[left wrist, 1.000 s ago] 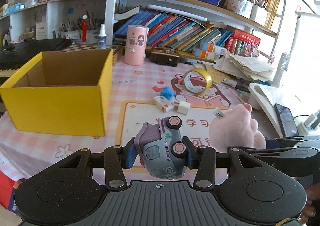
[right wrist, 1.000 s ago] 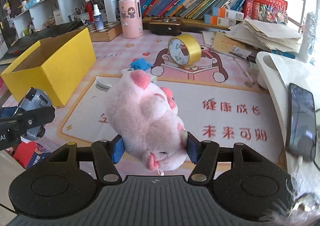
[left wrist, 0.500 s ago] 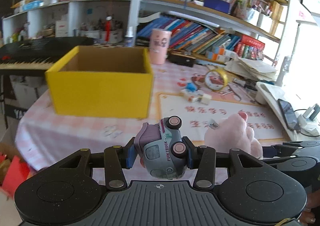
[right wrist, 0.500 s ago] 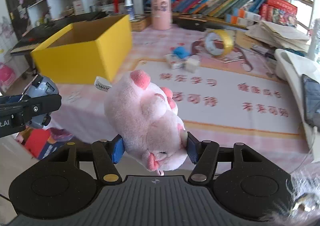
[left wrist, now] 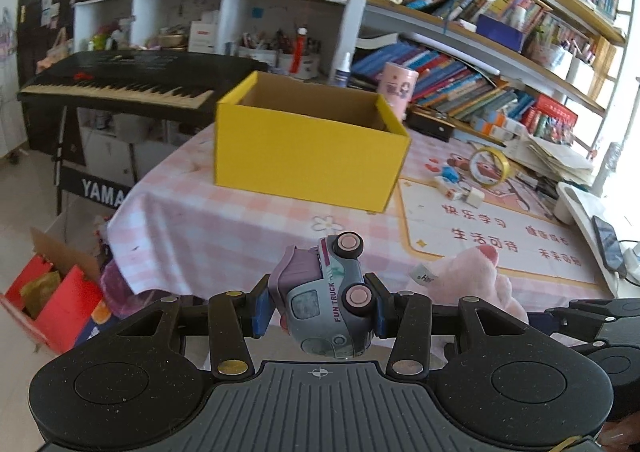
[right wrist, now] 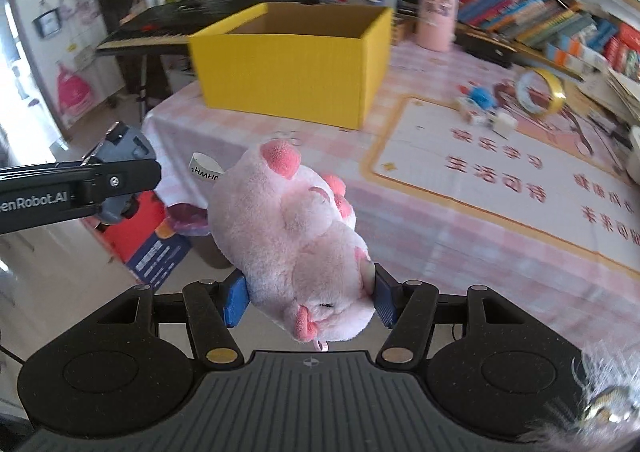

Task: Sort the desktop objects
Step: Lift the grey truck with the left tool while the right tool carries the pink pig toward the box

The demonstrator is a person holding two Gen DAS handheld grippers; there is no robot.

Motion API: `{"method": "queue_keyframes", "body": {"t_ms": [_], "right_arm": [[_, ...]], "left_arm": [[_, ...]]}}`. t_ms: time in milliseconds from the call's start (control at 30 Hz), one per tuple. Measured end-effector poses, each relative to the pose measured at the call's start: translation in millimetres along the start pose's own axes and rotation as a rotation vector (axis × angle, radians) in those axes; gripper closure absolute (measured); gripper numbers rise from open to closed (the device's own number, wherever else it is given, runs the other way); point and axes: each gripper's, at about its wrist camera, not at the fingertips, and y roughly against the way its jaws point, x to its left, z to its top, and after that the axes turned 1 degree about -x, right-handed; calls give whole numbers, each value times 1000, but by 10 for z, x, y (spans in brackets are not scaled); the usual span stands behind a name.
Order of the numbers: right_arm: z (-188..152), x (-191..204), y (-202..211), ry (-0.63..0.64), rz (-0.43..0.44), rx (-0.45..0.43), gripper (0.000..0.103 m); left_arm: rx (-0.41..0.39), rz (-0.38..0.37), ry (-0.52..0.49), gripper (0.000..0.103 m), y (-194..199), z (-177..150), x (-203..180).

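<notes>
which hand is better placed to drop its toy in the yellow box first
Left, probably, by a small margin. The left tongs, shut on the small grey-blue toy truck, face the open yellow cardboard box almost head-on. The right tongs, gripping the pink plush pig, see it off to the left.

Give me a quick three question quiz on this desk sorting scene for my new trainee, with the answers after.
1. True or false: the left gripper is shut on the toy truck.
2. What does the right gripper hold? A) tape roll B) pink plush pig C) phone
3. Fill in: the yellow box stands on the table with its top ____.

Key:
1. True.
2. B: the pink plush pig; the tape roll lies on the table.
3. Open.
</notes>
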Motion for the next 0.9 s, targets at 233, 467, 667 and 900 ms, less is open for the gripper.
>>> {"method": "queue_keyframes", "body": {"t_ms": [233,467,667,900], "right_arm": [[72,210,-28,59,34,11,45],[131,396,-54,107,60,14,45],[188,505,-95,122,78,9,45],[270,575,-163,139,101,10,45]], "left_arm": [[-41,17,43,58,125,-19,192],[-63,31,56,58,184,-3,322],[-71,43,64,58,217,20,431],[-62,55,59,58,182,70,463]]}}
